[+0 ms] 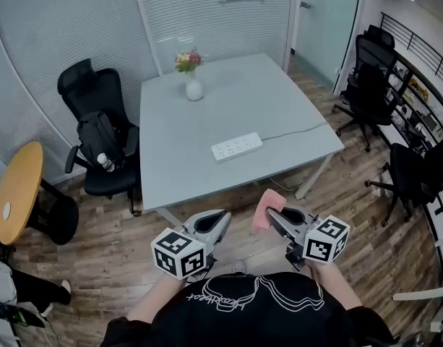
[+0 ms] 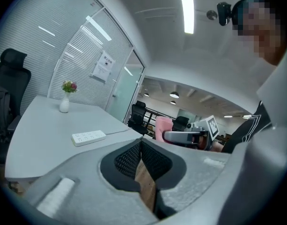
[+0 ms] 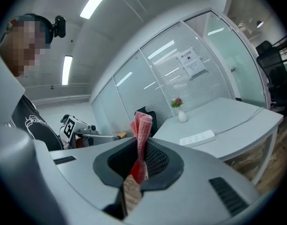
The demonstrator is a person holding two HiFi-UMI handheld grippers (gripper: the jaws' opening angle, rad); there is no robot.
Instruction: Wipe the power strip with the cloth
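Note:
A white power strip (image 1: 236, 147) lies near the front edge of the pale table (image 1: 279, 100), its cable trailing right; it also shows in the left gripper view (image 2: 88, 137) and the right gripper view (image 3: 196, 138). My right gripper (image 1: 273, 213) is shut on a pink cloth (image 1: 267, 210), which sticks up folded between the jaws (image 3: 141, 132). The left gripper (image 1: 220, 221) is shut with nothing in it (image 2: 140, 150). Both hang in front of me, short of the table's near edge. From the left gripper view, the cloth (image 2: 163, 126) appears to its right.
A white vase with flowers (image 1: 193, 84) stands at the table's far left. A black office chair (image 1: 98, 132) with a bag sits left of the table, a round wooden table (image 1: 17, 191) farther left, and more black chairs (image 1: 373, 82) on the right.

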